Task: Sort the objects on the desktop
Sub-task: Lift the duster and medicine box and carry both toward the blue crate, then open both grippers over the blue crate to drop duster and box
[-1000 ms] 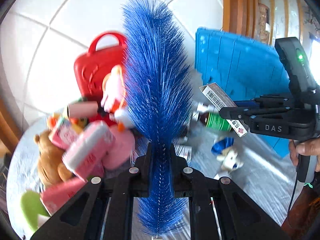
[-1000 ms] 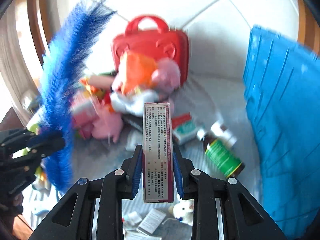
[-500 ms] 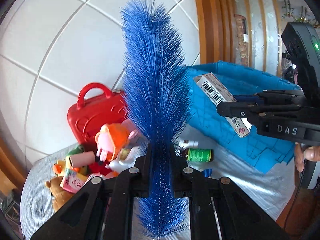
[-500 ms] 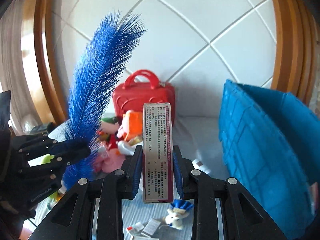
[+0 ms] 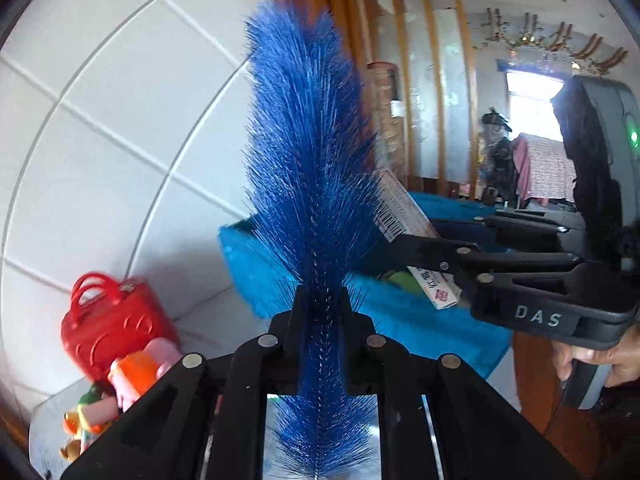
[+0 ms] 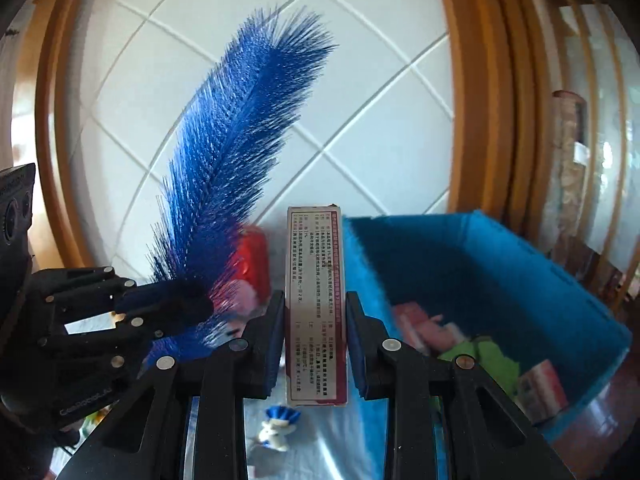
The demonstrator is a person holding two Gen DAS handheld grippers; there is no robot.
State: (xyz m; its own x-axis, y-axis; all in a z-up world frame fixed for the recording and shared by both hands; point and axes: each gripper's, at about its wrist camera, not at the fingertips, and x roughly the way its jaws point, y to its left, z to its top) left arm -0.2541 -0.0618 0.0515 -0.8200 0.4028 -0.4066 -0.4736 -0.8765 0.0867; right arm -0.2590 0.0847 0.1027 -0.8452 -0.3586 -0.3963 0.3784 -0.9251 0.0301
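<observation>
My left gripper [image 5: 319, 312] is shut on a long blue bristle brush [image 5: 310, 152], held upright high above the table; it also shows in the right wrist view [image 6: 236, 152]. My right gripper [image 6: 315, 320] is shut on a slim medicine box [image 6: 315, 304] with red and white print, held upright beside the open blue storage bin [image 6: 500, 248]. In the left wrist view the box [image 5: 404, 220] and right gripper [image 5: 404, 252] hang over the bin [image 5: 400, 320].
The bin holds several small boxes [image 6: 540, 384] and a green item [image 6: 480, 356]. A red toy case [image 5: 108, 320] and a pile of toys [image 5: 132, 372] lie on the table at the left. A small blue-haired figurine [image 6: 276, 428] lies below my right gripper. A tiled wall stands behind.
Both grippers have risen and swung right toward the blue bin, each keeping its object. The toy pile has dropped to the lower left, and the bin's inside has come into view.
</observation>
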